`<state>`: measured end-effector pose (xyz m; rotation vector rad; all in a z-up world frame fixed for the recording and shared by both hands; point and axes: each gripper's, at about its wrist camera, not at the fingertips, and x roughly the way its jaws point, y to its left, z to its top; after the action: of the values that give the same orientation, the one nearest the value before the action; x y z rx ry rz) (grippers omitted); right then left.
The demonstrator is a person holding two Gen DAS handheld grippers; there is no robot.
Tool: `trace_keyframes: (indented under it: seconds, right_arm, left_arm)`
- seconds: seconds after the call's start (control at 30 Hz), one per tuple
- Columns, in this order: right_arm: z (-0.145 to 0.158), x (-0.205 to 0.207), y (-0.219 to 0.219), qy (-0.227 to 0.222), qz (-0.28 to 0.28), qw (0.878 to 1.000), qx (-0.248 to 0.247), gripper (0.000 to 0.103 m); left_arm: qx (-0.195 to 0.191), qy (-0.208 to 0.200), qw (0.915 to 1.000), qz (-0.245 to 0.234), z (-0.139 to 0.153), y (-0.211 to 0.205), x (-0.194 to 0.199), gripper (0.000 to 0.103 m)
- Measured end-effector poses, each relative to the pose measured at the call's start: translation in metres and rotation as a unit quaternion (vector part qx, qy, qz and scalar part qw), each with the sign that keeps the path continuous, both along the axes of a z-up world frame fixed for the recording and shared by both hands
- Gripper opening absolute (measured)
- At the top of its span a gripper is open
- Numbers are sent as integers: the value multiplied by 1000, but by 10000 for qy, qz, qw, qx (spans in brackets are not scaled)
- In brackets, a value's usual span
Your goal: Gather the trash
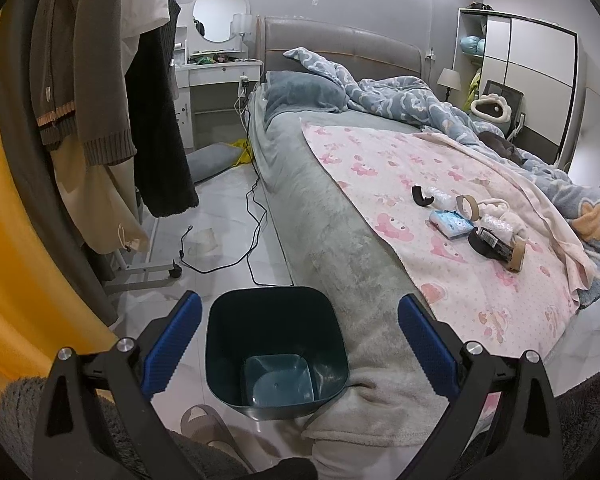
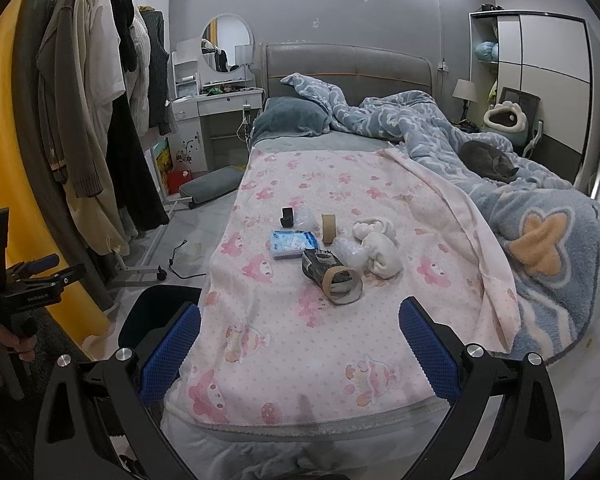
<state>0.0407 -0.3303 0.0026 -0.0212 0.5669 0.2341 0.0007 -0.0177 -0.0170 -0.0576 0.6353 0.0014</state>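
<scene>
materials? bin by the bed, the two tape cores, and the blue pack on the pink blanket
Bin: looks like moulded plastic, dark teal, smooth with a soft sheen on its inner walls.
Tape cores: likely cardboard, matte brown, thick raw-edged ring walls.
Blue pack: seems thin plastic film, glossy and printed, slightly crinkled; probably tissues or wipes, contents not visible.

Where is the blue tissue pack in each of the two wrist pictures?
Left wrist: the blue tissue pack lies right of centre on the pink blanket.
Right wrist: the pack lies near the centre, left of the trash pile.
Shared landmark: the round mirror.
</scene>
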Motion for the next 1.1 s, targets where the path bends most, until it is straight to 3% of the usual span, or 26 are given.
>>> trace_keyframes:
  seconds: [1.1]
  right_arm:
    - [0,0,5,31,25,10000,-35,100]
  left_arm:
    - [-26,33,10000,-4,1,6,1,100]
